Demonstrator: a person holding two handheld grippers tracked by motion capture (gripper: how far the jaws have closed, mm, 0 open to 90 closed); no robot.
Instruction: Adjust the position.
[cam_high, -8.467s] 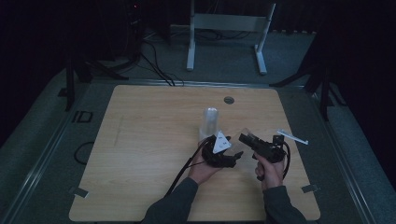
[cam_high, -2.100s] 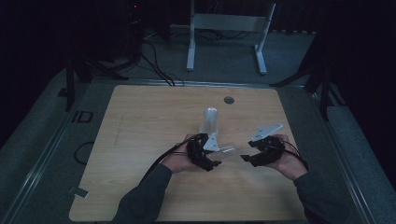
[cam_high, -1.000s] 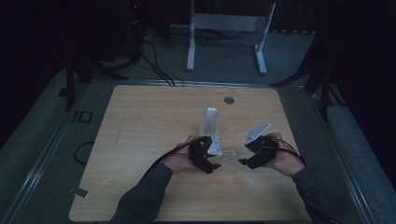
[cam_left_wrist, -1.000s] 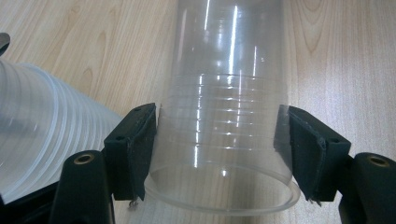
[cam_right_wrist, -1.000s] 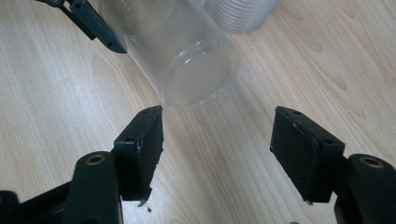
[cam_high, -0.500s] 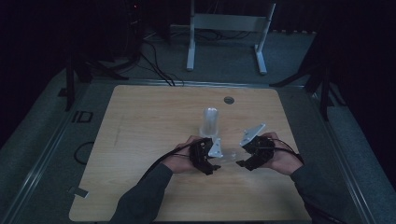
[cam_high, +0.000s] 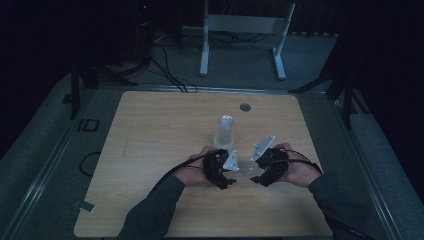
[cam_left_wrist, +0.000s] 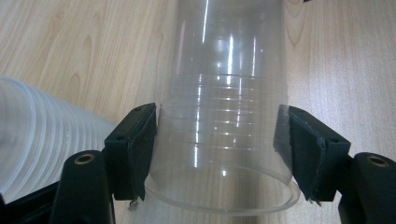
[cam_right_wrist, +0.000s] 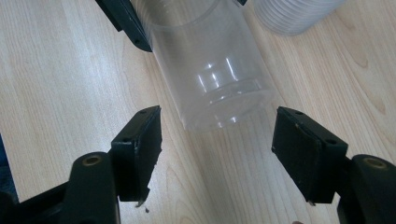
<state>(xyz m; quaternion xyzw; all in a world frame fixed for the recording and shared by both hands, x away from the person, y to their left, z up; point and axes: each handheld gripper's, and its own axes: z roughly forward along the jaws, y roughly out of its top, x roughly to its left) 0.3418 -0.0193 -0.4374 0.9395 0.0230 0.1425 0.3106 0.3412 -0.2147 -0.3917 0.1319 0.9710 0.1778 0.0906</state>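
Observation:
A clear plastic cup (cam_left_wrist: 224, 121) lies on its side between the jaws of my left gripper (cam_left_wrist: 219, 119), whose pads (cam_left_wrist: 140, 140) press its wall near the rim. In the high view the left gripper (cam_high: 230, 176) sits at the table's near middle, holding the cup (cam_high: 243, 170) towards the right. My right gripper (cam_right_wrist: 219, 116) stands open, facing the cup's closed end (cam_right_wrist: 210, 70), which is just ahead of its fingertips and not touched. The right gripper (cam_high: 257, 176) points left in the high view. A stack of clear cups (cam_high: 225, 131) stands just behind the hands.
The wooden table (cam_high: 150, 130) has a round grommet hole (cam_high: 244, 107) near its far edge. The cup stack (cam_left_wrist: 37, 140) lies close beside the left gripper's jaw. A white frame stand (cam_high: 240, 30) and cables sit on the floor beyond the table.
The right gripper has edged left towards the cup's closed end, narrowing the gap between the two hands. The left gripper has kept still with the cup in it.

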